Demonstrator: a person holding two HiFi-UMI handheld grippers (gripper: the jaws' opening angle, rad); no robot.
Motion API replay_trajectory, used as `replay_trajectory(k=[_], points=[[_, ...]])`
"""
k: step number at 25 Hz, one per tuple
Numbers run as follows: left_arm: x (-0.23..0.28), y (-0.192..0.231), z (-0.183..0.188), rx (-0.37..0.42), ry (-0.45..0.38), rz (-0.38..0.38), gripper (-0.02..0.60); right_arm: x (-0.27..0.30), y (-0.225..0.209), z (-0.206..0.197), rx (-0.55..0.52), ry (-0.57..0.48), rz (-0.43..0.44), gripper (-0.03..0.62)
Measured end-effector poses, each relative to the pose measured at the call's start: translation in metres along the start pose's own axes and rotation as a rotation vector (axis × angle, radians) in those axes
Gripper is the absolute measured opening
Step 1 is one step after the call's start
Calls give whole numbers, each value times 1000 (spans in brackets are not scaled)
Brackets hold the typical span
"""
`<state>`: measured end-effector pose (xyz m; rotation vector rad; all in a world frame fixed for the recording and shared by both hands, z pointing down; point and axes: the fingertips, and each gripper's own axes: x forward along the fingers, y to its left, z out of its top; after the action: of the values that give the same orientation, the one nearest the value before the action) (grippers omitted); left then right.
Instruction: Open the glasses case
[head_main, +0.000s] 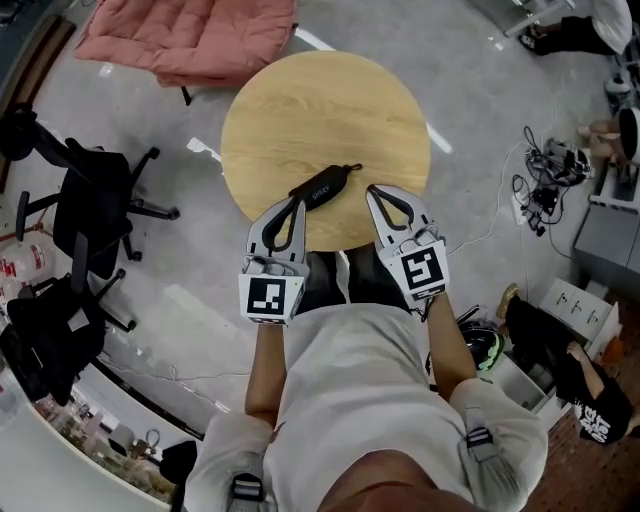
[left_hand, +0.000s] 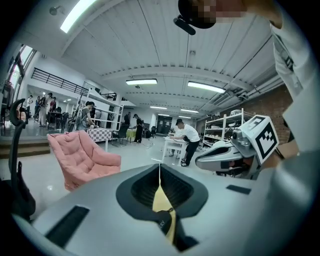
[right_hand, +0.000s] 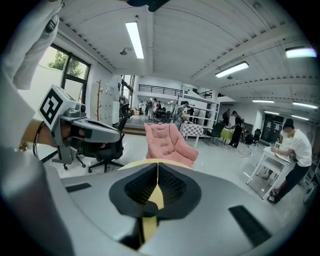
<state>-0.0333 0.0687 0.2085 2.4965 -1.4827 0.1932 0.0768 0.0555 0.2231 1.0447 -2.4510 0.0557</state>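
Observation:
A black zipped glasses case (head_main: 325, 185) lies closed on the round wooden table (head_main: 320, 110), close to its near edge. My left gripper (head_main: 297, 201) hovers just left of the case's near end with its jaws shut and empty. My right gripper (head_main: 371, 190) is a short way right of the case, also shut and empty. In the left gripper view the shut left gripper (left_hand: 160, 166) shows a sliver of the case (left_hand: 164, 223) and table through the slot behind its tips, with the right gripper (left_hand: 235, 152) alongside. The right gripper view shows its own shut tips (right_hand: 158, 164) over the table edge (right_hand: 131, 163).
A pink cushioned seat (head_main: 190, 35) lies on the floor beyond the table. Black office chairs (head_main: 95, 200) stand at the left. Cables and a power strip (head_main: 540, 190) lie at the right, near boxes (head_main: 575, 300). People stand at distant tables (left_hand: 187, 137).

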Motion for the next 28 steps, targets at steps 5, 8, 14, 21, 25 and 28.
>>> replay_trajectory(k=[5, 8, 14, 21, 25, 28], points=[[16, 4, -33, -9, 48, 38, 20, 25, -2, -30, -9, 33, 53, 20], [22, 4, -54, -24, 83, 60, 20, 38, -3, -47, -7, 54, 85, 20], [37, -3, -94, -69, 150, 95, 20, 63, -7, -86, -25, 122, 145, 20], [34, -8, -150, -164, 231, 143, 20, 92, -6, -124, -46, 189, 204, 20], [38, -8, -174, -190, 270, 174, 20, 107, -8, -144, -58, 219, 228, 20], [40, -9, -191, -212, 290, 183, 21, 120, -7, -158, -57, 243, 241, 20]])
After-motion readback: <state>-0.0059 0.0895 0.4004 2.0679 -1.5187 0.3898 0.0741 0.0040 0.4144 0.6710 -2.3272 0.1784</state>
